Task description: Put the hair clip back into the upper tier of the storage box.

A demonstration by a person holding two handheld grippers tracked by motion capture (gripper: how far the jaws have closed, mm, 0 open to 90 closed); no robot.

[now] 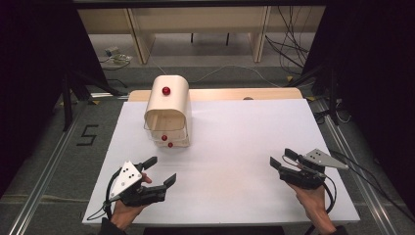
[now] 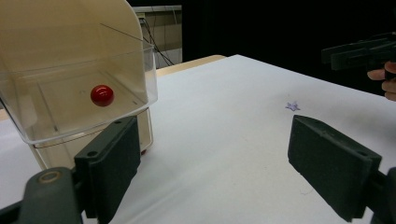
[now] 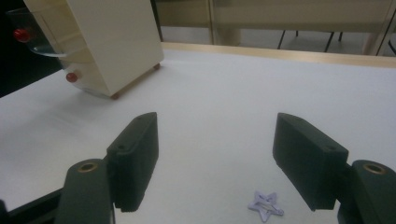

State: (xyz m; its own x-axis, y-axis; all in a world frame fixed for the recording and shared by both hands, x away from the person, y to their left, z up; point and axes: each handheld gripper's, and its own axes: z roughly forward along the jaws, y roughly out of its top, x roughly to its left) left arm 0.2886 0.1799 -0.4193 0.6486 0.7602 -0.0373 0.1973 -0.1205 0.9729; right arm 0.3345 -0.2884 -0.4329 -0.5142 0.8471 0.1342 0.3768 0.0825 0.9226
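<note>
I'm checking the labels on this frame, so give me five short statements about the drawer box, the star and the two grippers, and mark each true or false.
1. The small purple star lies flat on the white table near the right gripper. True.
2. The right gripper is clamped on the star. False: its jaws stand apart with nothing between the pads; the star lies on the table below them.
3. The cream drawer box has a clear drawer pulled out, with a red knob on its front. True.
4. The left gripper holds the red knob. False: its jaws are open and apart from the drawer.
5. The star lies inside the clear drawer. False: it is out on the table.
</note>
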